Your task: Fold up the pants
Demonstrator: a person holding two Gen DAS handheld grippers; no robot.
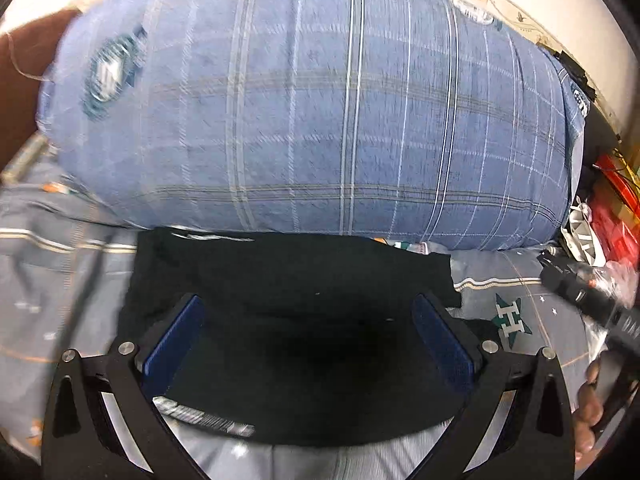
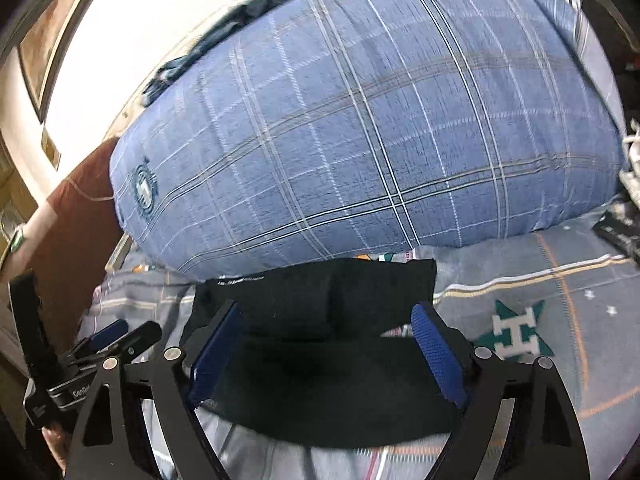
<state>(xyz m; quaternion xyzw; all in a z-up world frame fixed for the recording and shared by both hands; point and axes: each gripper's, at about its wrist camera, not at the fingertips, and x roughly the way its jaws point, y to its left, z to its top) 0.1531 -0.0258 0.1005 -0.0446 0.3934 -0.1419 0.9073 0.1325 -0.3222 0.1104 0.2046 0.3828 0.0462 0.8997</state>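
Note:
The black pants [image 1: 288,320] lie folded into a compact rectangle on the grey patterned bedsheet [image 1: 52,280], just in front of a big blue plaid pillow. My left gripper [image 1: 308,308] is open and empty, its blue pads [image 1: 176,344] spread over the pants. My right gripper [image 2: 326,316] is also open and empty above the same pants [image 2: 320,304]. The left gripper [image 2: 120,334] shows at the lower left of the right wrist view, and the right gripper's body [image 1: 588,300] shows at the right edge of the left wrist view.
The blue plaid pillow [image 1: 312,100] fills the back in both views [image 2: 360,140]. Red and white clutter [image 1: 608,216] sits at the bed's right edge. A brown headboard or cushion [image 2: 72,216] is at the left. A dark garment [image 2: 224,36] lies behind the pillow.

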